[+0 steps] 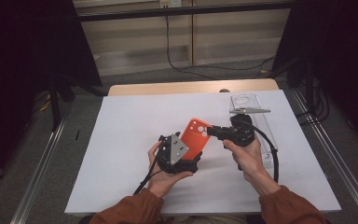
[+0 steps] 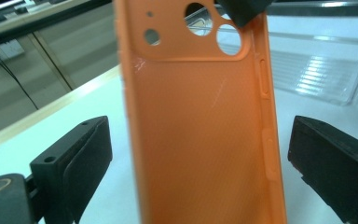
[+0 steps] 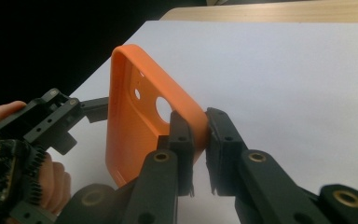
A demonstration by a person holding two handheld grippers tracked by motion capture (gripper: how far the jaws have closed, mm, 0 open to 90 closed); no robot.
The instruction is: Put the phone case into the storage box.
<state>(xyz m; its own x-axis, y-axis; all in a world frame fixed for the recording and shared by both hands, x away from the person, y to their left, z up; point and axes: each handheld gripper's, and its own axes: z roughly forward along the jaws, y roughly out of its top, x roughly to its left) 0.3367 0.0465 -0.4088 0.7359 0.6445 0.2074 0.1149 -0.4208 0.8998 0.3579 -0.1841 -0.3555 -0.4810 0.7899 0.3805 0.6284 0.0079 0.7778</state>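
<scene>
An orange phone case (image 1: 196, 135) is held upright above the white board, its camera cut-outs at the top. My right gripper (image 1: 209, 131) is shut on the case's upper corner; in the right gripper view its pads (image 3: 182, 133) pinch the rim beside the cut-outs. My left gripper (image 1: 186, 154) is open around the case's lower part. In the left gripper view the case (image 2: 198, 116) stands between the two black jaws, with a gap to each pad.
A clear plastic box (image 1: 251, 116) lies on the white board (image 1: 130, 140) at the right, just behind the right gripper. The wooden table edge (image 1: 168, 87) runs behind the board. Dark stands and cables sit on the floor beyond.
</scene>
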